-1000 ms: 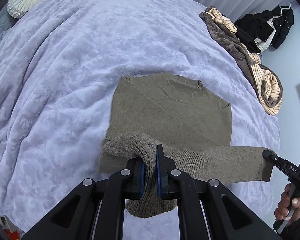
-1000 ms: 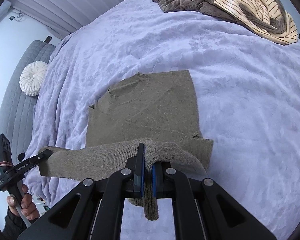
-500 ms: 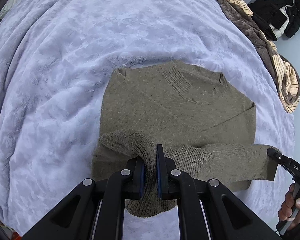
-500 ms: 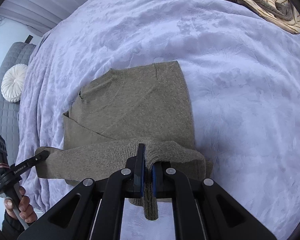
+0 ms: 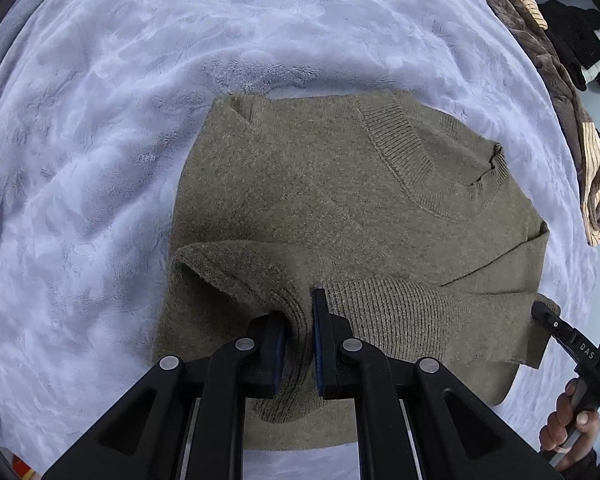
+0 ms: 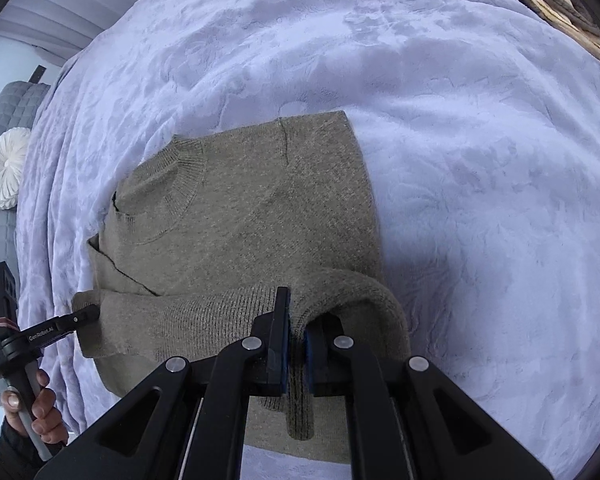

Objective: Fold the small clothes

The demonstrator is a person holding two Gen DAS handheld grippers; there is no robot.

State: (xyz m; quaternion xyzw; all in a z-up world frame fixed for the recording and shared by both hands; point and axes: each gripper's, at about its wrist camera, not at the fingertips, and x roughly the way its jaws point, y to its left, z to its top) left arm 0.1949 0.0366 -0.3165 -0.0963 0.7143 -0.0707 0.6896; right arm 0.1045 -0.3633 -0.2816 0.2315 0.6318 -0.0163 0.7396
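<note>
Olive-brown knit sweater (image 5: 320, 184) lies flat on the lavender blanket (image 5: 100, 140) covering the bed, collar (image 5: 432, 168) toward the far side, sleeves folded in across the body. Its ribbed hem (image 5: 380, 312) is lifted off the bed and stretched between both grippers, hanging just above the sweater's lower part.

Left gripper (image 5: 300, 344) — fingers nearly closed, blue pads (image 5: 319, 336) clamped on a bunched corner of the hem; fabric droops below the jaws. In the right wrist view the left gripper (image 6: 86, 314) shows at the far left, pinching the hem end, hand (image 6: 36, 404) on its handle.

Right gripper (image 6: 296, 344) — same, fingers pinched tight on the other hem corner, knit bulging over the right finger. From the left wrist view its tip (image 5: 540, 310) sits at the hem's right end.

Pile of striped and brown clothes (image 5: 556, 92) at the bed's far right edge, well apart from the sweater. Round white cushion (image 6: 6, 168) on a grey quilted surface (image 6: 4, 120) beside the bed.
</note>
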